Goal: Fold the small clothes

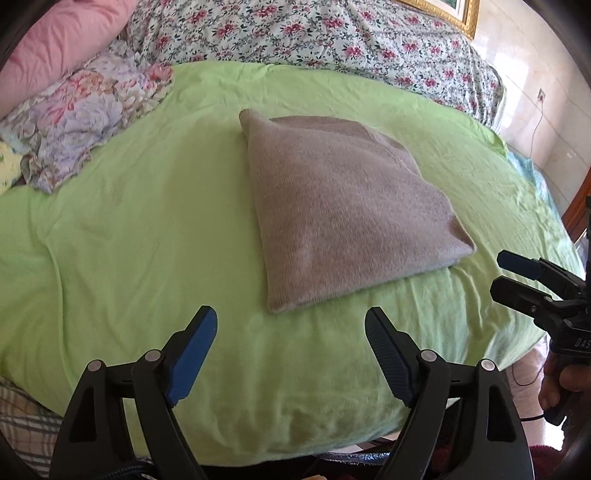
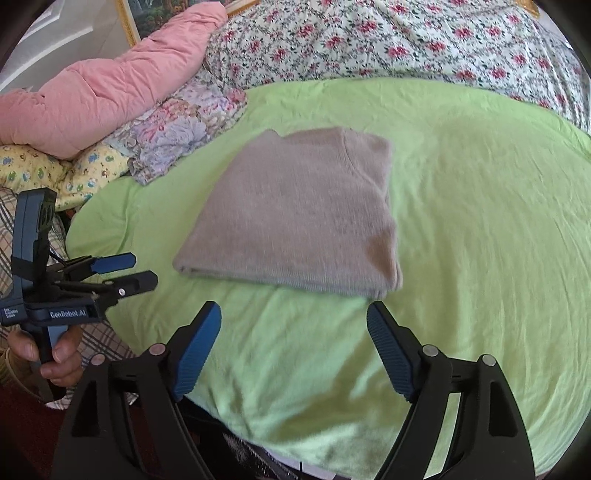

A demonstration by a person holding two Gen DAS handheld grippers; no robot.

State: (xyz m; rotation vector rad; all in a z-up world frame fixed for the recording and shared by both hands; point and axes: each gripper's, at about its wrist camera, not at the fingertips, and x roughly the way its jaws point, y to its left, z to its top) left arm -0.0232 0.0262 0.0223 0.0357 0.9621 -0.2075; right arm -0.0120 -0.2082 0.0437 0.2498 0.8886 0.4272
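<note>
A grey-beige knitted garment (image 1: 340, 206) lies folded into a flat rectangle on the green sheet (image 1: 147, 236); it also shows in the right wrist view (image 2: 303, 218). My left gripper (image 1: 291, 317) is open and empty, held above the sheet just short of the garment's near corner. My right gripper (image 2: 293, 310) is open and empty, just short of the garment's near edge. Each gripper shows in the other's view: the right gripper (image 1: 496, 275) at the right edge, the left gripper (image 2: 146, 269) at the left, both clear of the garment.
A pink quilt (image 2: 92, 96) and floral pillows (image 1: 85, 122) lie at the left. A flowered bedspread (image 1: 332, 33) covers the far side. A plaid cloth (image 2: 96, 339) hangs at the near left edge. A gold picture frame (image 1: 461, 14) stands at the back.
</note>
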